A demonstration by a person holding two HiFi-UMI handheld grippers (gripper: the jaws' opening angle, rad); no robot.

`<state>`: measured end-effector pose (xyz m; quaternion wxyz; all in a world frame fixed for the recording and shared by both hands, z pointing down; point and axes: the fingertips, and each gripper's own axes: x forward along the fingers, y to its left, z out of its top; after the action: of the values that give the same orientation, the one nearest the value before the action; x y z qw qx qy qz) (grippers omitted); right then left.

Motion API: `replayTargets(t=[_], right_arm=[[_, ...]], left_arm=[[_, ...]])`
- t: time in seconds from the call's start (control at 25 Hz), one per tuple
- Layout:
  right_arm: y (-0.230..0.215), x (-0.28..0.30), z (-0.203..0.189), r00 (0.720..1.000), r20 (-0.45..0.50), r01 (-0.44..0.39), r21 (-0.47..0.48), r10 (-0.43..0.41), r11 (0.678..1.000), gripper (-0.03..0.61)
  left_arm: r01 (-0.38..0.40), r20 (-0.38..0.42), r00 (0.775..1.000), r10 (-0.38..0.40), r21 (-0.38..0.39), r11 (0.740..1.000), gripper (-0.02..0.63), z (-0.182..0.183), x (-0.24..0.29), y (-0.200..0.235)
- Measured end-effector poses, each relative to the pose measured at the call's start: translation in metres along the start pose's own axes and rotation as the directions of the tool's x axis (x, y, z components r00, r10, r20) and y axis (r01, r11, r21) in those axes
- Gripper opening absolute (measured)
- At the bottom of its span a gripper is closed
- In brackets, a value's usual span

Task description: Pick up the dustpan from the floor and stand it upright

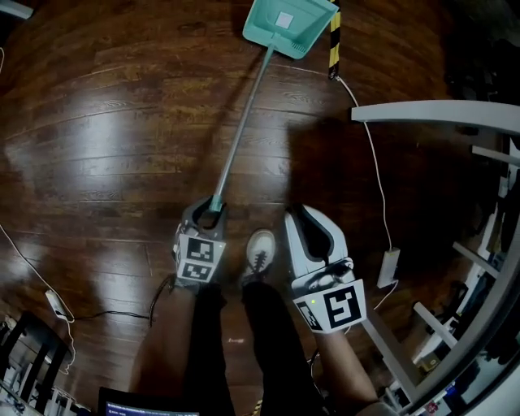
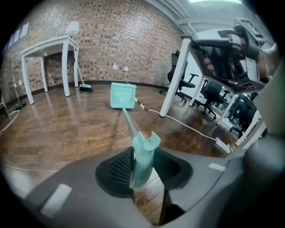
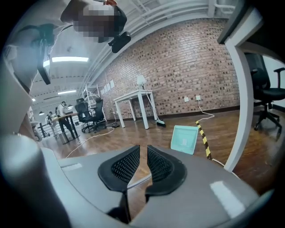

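Note:
The teal dustpan's pan (image 1: 288,24) rests on the wooden floor at the top of the head view. Its long handle (image 1: 244,114) slants down to my left gripper (image 1: 213,213), which is shut on the handle's forked end (image 2: 144,156). In the left gripper view the pan (image 2: 122,95) sits far ahead on the floor, with the handle rising from it to the left gripper (image 2: 144,167). My right gripper (image 1: 305,215) hangs beside the left one, apart from the handle. The right gripper (image 3: 142,162) has its jaws almost together with nothing between them. Beyond it the pan (image 3: 184,139) shows.
A yellow-and-black striped strip (image 1: 333,41) lies next to the pan. A white cable (image 1: 374,162) runs to a power adapter (image 1: 388,266) by a white table (image 1: 439,114) on the right. A shoe (image 1: 260,252) stands between the grippers. A broom (image 2: 82,84) leans by a far table.

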<state>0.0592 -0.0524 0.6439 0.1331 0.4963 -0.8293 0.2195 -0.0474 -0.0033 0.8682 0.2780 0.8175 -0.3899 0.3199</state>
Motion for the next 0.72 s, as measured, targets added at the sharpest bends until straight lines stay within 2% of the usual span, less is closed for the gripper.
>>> replayTargets(t=[0.28,0.48,0.72], right_arm=[[-0.001,-0.041,0.103,0.998,0.053,0.043,0.004,-0.043,0.999,0.064],[-0.02,-0.069,0.176,0.988,0.121,0.092,-0.002,-0.092,0.996,0.064],[-0.048,-0.093,0.227,0.979,0.154,0.131,0.003,-0.129,0.991,0.064]], left_arm=[[-0.078,0.07,0.994,0.08,-0.024,0.997,0.129,0.125,-0.049,-0.013],[-0.118,0.161,0.98,0.118,-0.012,0.993,0.127,0.23,-0.078,-0.021],[-0.137,0.236,0.961,0.142,-0.037,0.99,0.129,0.319,-0.104,-0.041]])
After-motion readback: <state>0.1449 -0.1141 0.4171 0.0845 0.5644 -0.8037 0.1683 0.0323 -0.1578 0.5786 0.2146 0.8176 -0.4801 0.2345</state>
